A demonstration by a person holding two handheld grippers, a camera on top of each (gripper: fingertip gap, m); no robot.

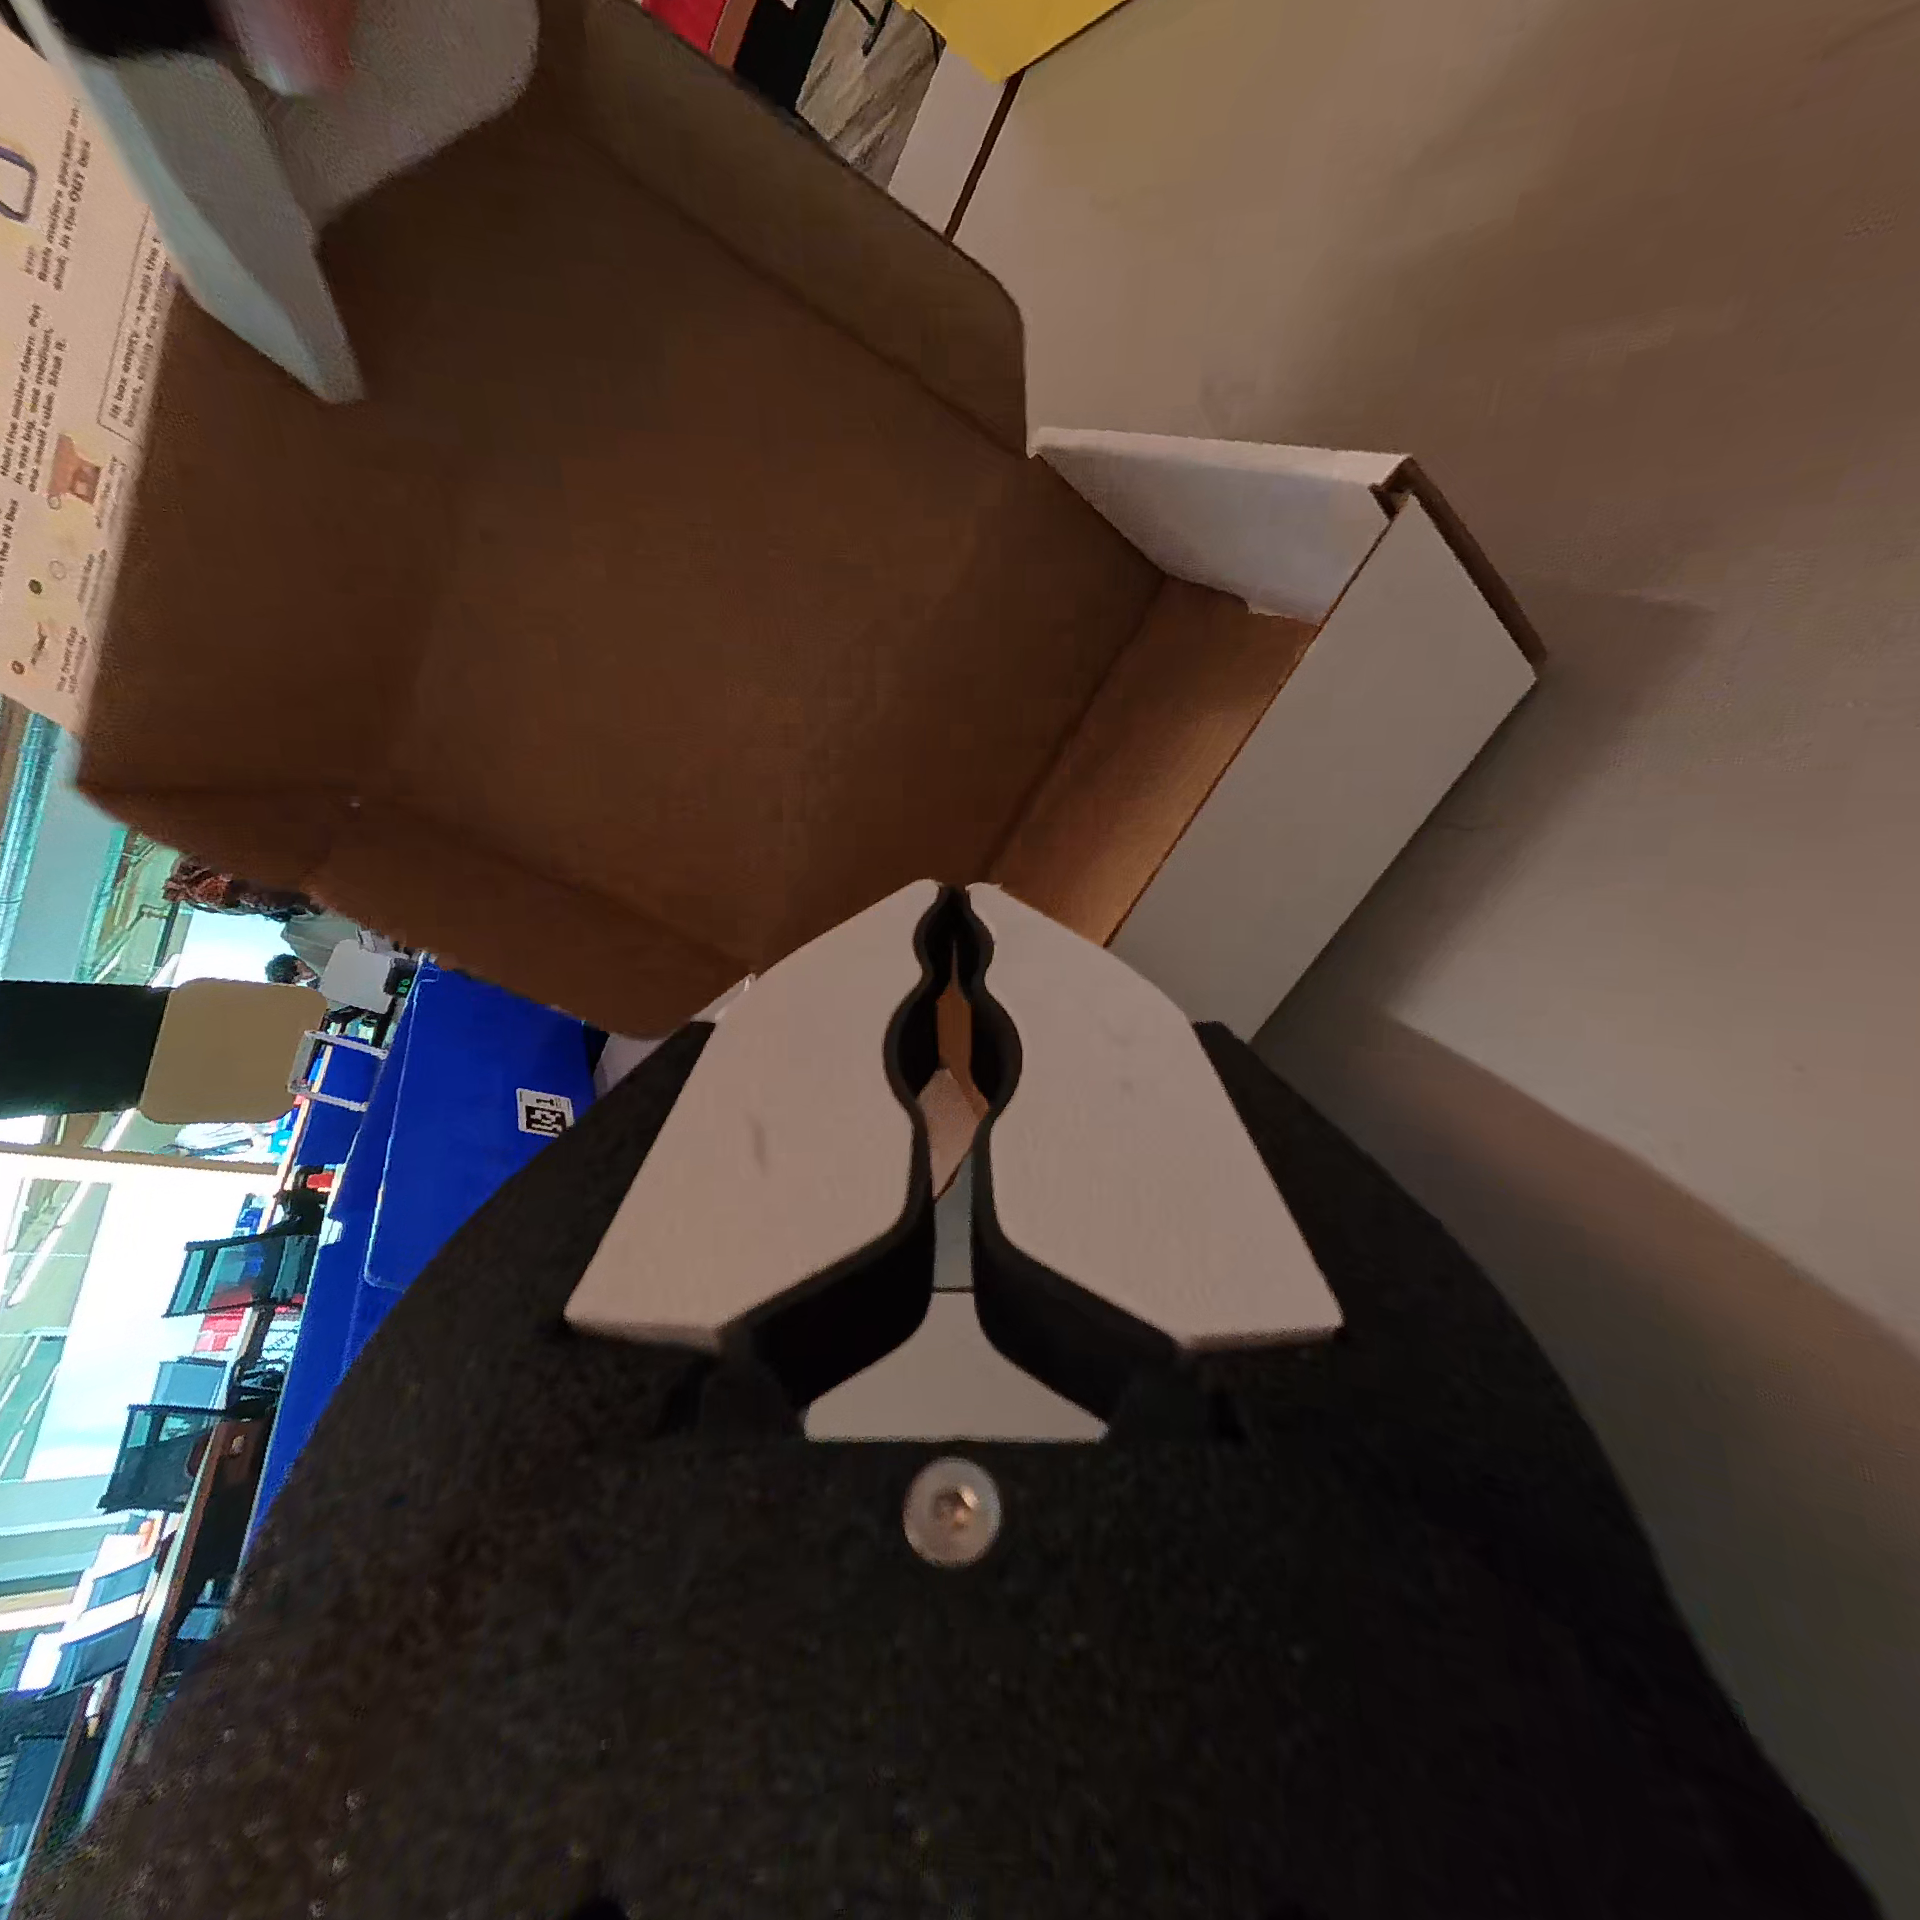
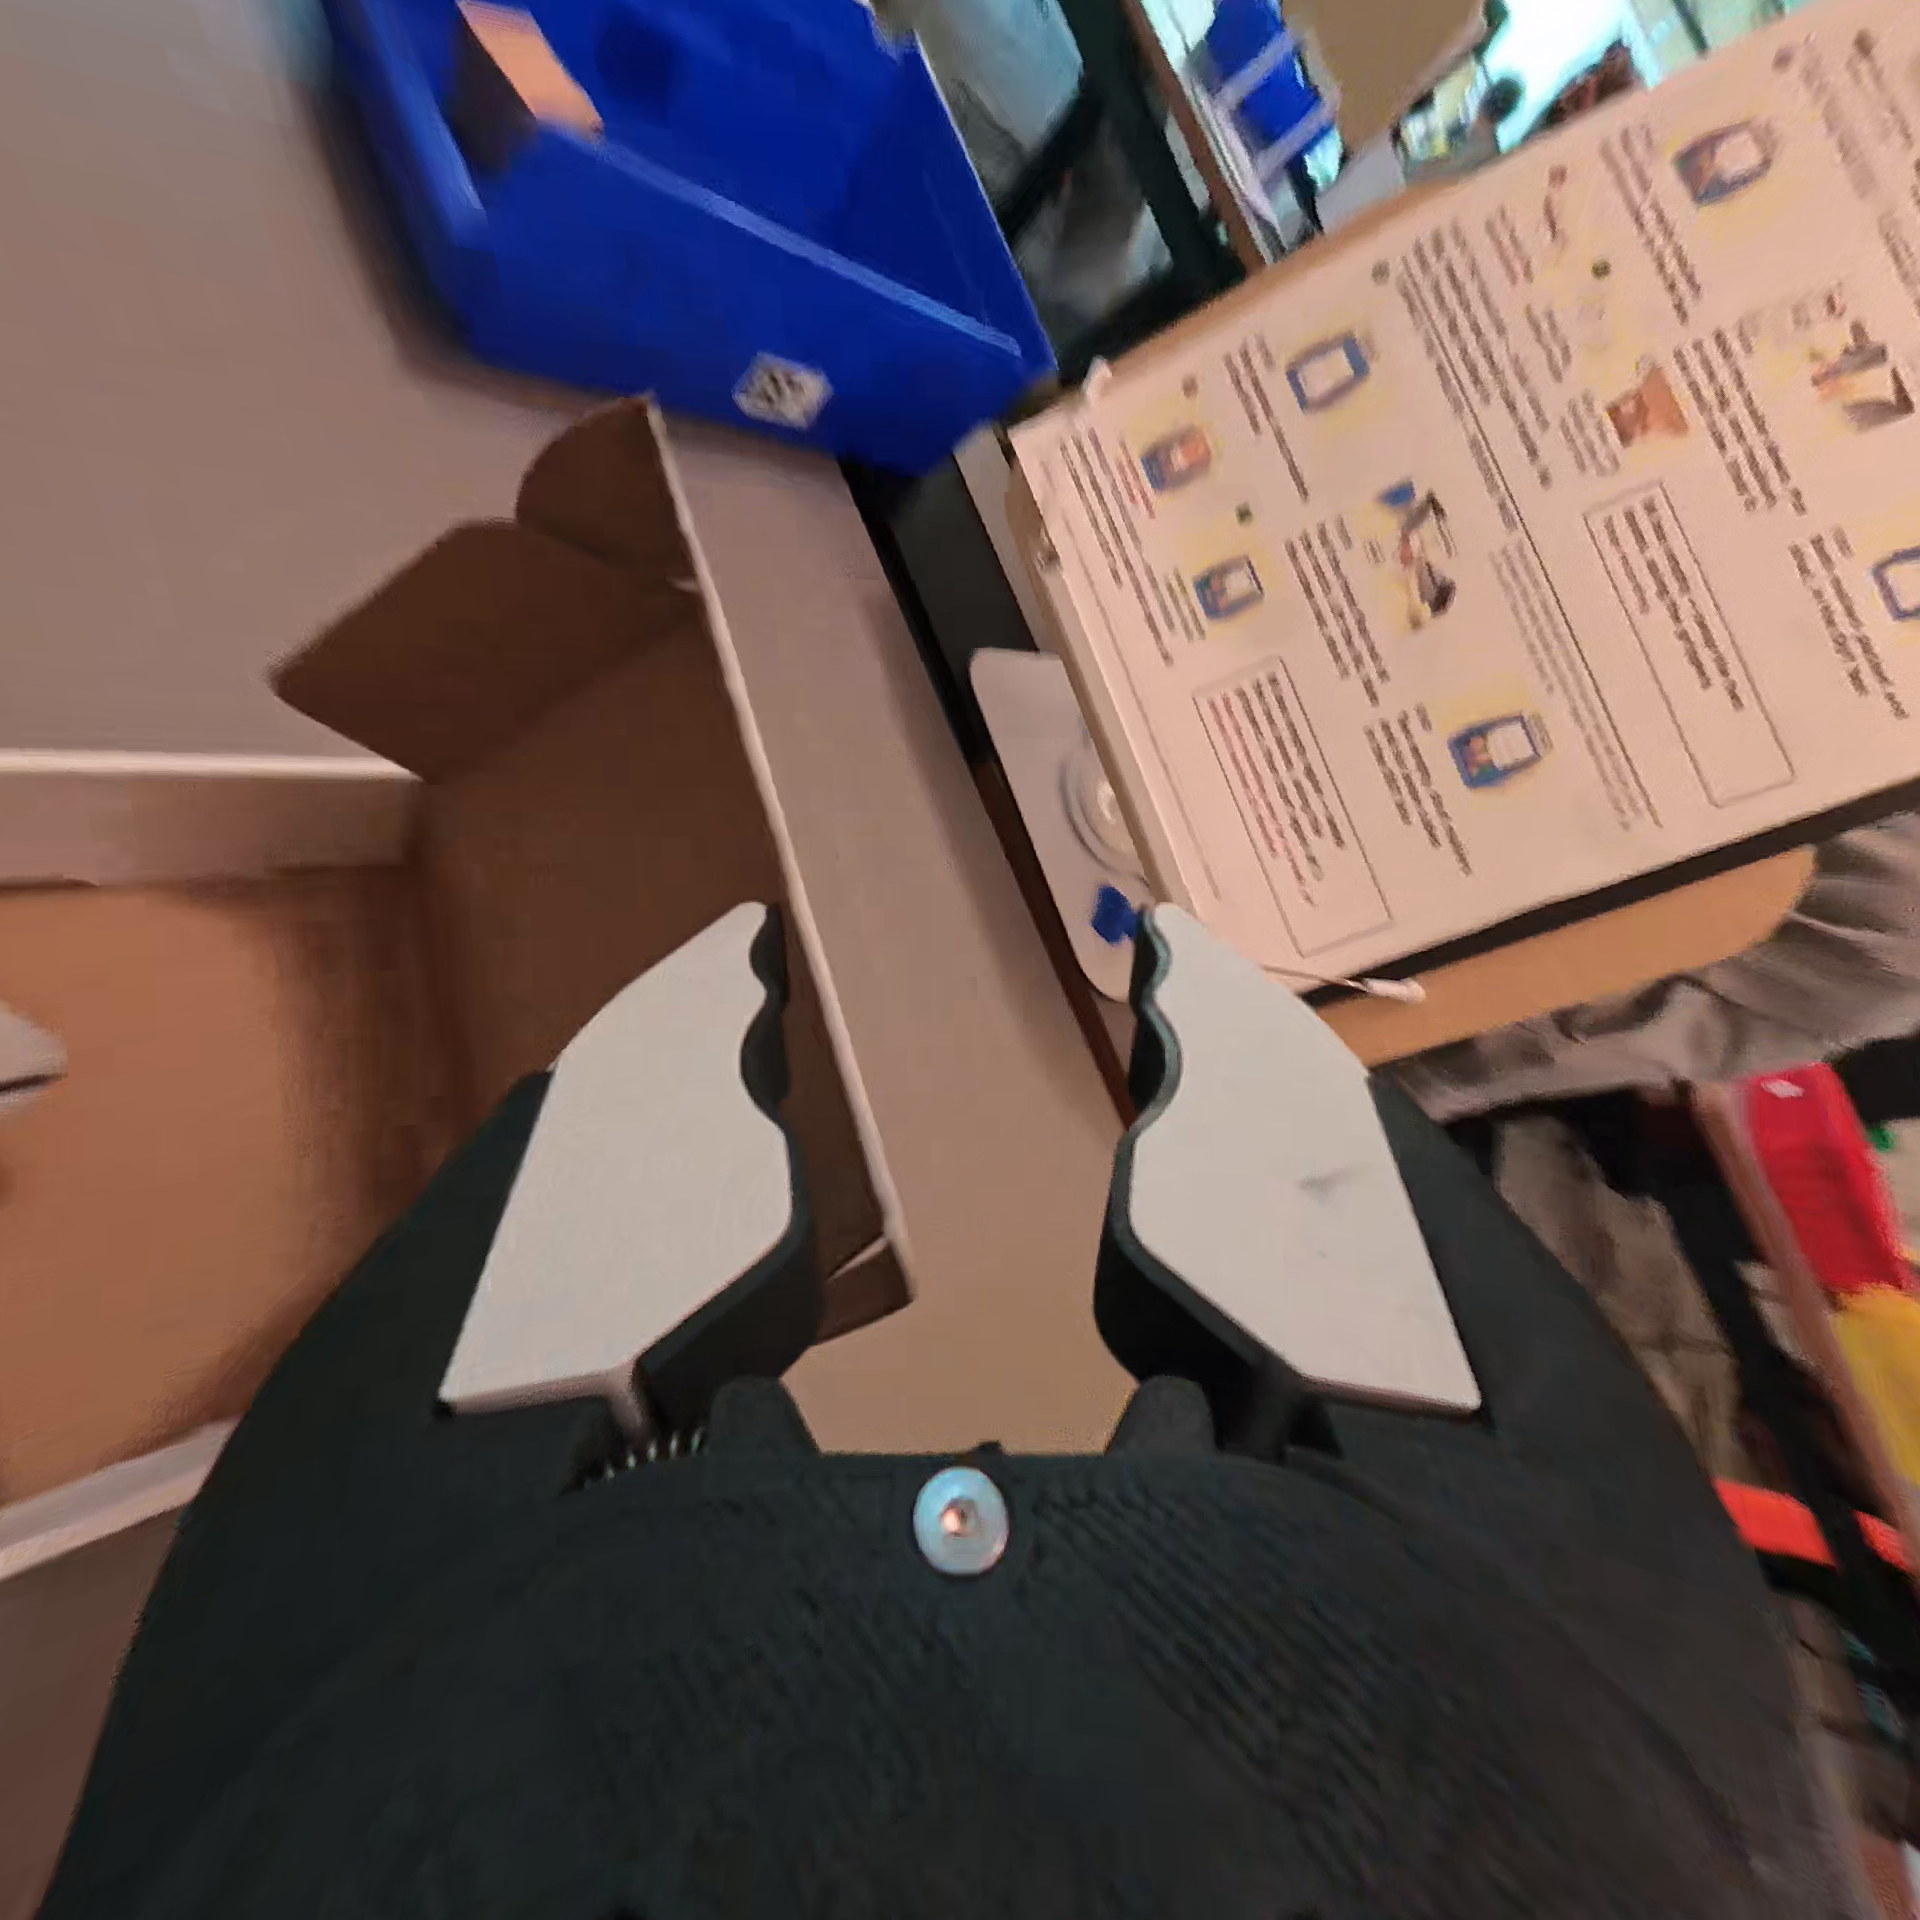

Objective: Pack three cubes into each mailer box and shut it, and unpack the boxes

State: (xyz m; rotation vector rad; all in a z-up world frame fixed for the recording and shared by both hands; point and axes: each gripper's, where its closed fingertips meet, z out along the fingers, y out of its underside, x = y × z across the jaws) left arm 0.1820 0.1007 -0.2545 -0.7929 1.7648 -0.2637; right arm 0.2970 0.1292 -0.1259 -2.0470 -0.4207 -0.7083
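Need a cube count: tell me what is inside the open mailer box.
Inside the mailer box, only bare brown cardboard shows; no cubes. The left gripper and raised lid hide part of the floor.

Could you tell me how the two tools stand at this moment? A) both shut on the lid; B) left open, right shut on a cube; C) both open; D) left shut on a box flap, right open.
D: the left tool is pinched shut on a cardboard flap of the box, while the right tool gapes wide around the box's lid edge.
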